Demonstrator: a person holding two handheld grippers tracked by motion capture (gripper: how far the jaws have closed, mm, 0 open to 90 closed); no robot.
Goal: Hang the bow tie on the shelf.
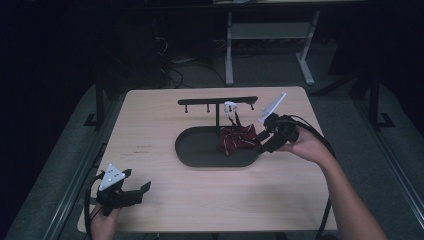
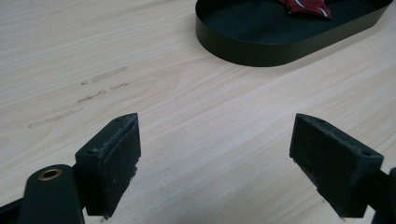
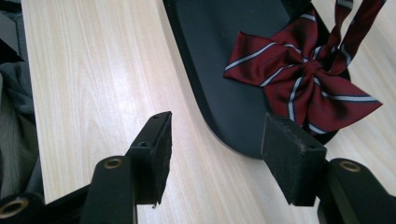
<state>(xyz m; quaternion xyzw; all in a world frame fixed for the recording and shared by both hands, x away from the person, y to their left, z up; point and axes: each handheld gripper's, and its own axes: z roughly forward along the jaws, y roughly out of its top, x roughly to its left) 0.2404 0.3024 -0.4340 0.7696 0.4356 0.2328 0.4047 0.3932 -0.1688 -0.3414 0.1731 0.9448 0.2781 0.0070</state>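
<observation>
Bow (image 3: 303, 79): laid in the black tray (image 1: 200, 150), at its right end.
Right gripper (image 1: 264, 141): jaws spread wide, nothing held, just beside the bow.
Left gripper (image 1: 131, 190): jaws spread, nothing held, well apart from the tray.
Nearer hand: the right one, it is judged.

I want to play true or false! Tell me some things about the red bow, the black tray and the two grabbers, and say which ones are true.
1. The red striped bow lies in the black tray. True.
2. The left gripper is squeezing the bow. False: its fingers are wide apart over bare table, far from the tray.
3. The right gripper is open, close to the tray's end. True.
4. The tray is round like a plate. False: it is a long oval.
5. A black rack with little pegs stands up from the tray. True.
</observation>
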